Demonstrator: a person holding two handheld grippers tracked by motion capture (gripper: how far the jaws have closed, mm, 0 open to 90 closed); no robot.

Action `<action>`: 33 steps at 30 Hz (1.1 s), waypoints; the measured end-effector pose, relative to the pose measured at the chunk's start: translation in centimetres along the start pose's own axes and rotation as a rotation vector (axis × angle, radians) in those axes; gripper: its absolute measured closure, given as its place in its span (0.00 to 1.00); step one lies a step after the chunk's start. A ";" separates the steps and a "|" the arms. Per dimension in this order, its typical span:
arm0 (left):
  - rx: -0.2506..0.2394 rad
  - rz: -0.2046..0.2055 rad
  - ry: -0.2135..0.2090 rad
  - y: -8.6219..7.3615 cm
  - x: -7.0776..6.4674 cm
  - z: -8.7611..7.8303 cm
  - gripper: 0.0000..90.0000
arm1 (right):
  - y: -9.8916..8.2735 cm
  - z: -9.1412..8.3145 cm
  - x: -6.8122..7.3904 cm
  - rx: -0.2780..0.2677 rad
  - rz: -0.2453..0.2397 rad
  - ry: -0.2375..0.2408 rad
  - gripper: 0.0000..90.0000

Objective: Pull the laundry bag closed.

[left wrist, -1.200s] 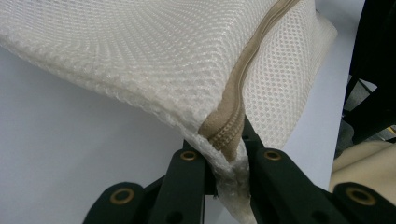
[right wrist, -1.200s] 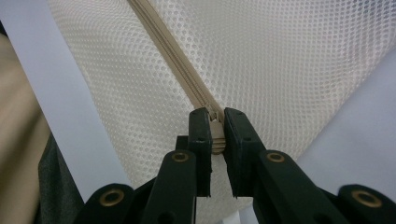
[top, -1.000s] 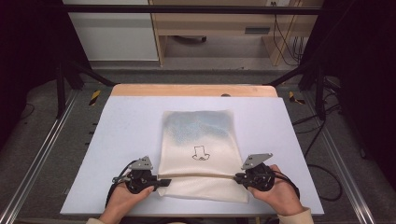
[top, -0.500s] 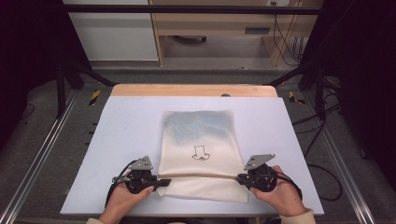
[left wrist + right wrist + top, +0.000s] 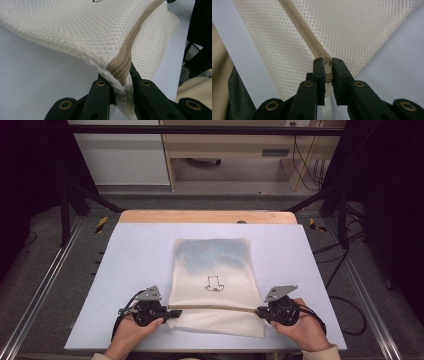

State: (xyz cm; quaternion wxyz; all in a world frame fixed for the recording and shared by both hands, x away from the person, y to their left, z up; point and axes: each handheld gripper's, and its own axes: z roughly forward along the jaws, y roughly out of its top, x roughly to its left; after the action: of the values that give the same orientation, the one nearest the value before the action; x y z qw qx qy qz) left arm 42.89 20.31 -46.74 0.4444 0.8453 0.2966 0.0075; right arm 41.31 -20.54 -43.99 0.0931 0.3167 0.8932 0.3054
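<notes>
I see bare desk [image 5: 135,255] on both sides of the mesh bag [image 5: 215,270], wide enough for a hand to pass, and an open strip beyond it toward the wooden far edge [image 5: 207,216]. The bag lies across the middle near me. My left tool [image 5: 170,312] and right tool [image 5: 259,310] flank its near end, clamped on the zipper [image 5: 215,307] stretched between them.

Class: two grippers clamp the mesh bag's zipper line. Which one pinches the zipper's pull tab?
The right gripper pinches the pull tab; the left gripper clamps only the mesh bag corner at the zipper's end.
</notes>
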 end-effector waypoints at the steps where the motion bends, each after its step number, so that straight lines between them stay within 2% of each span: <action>1: 0.005 0.001 0.000 0.0 0.0 0.0 0.94 | 0.0 0.0 0.0 0.002 -0.002 -0.001 0.91; 11: 0.012 0.012 -0.003 0.0 -0.1 0.2 0.94 | -0.3 -0.2 -0.3 0.007 0.015 -0.008 0.91; 22: 0.009 0.012 0.002 0.0 -0.2 0.2 0.94 | -0.3 -0.3 -0.3 0.011 0.016 -0.011 0.91; 26: 0.010 0.011 0.002 0.0 -0.2 0.2 0.94 | -0.4 -0.2 -0.3 0.028 0.009 -0.031 0.91; 33: 0.011 0.013 -0.002 0.0 -0.2 0.2 0.94 | -0.4 -0.2 -0.4 0.027 0.010 -0.025 0.91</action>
State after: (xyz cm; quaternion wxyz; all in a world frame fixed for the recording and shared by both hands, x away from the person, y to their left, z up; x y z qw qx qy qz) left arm 42.82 20.04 -46.80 0.4400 0.8497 0.2905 0.0077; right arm 41.32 -21.17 -44.10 0.0987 0.3261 0.8944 0.2899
